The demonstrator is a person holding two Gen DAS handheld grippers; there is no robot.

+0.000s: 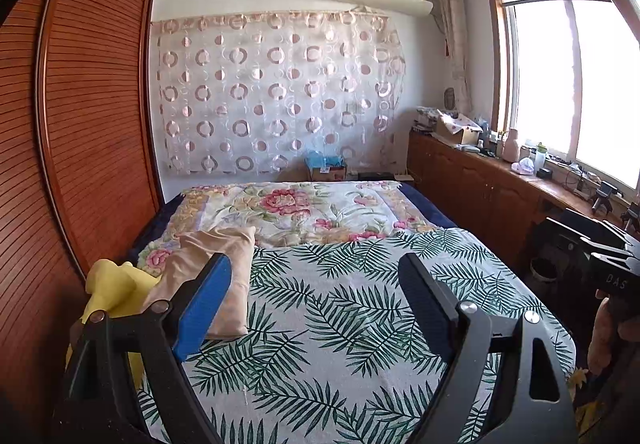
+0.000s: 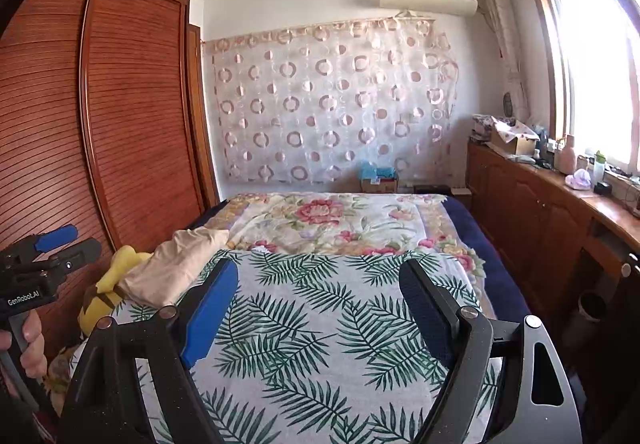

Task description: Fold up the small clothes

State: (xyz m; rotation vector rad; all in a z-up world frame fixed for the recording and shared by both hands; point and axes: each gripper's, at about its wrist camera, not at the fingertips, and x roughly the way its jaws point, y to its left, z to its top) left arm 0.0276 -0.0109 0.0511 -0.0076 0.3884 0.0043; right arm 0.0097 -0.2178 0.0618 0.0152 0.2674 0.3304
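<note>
Both your claws hang wide and empty, left gripper (image 1: 316, 304) and right gripper (image 2: 318, 308), over the leaf-print sheet (image 1: 340, 324). You look between garments: the beige garment (image 1: 216, 276) lies folded far-left, so fetch another.

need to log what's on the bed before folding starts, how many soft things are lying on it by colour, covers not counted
beige: 1, a folded cloth or pillow at the bed's left side, on the palm-leaf cover
yellow: 1, a soft item at the left edge beside the beige one, part hidden
total: 2
Both grippers, left and right, are open with nothing between the jaws.
</note>
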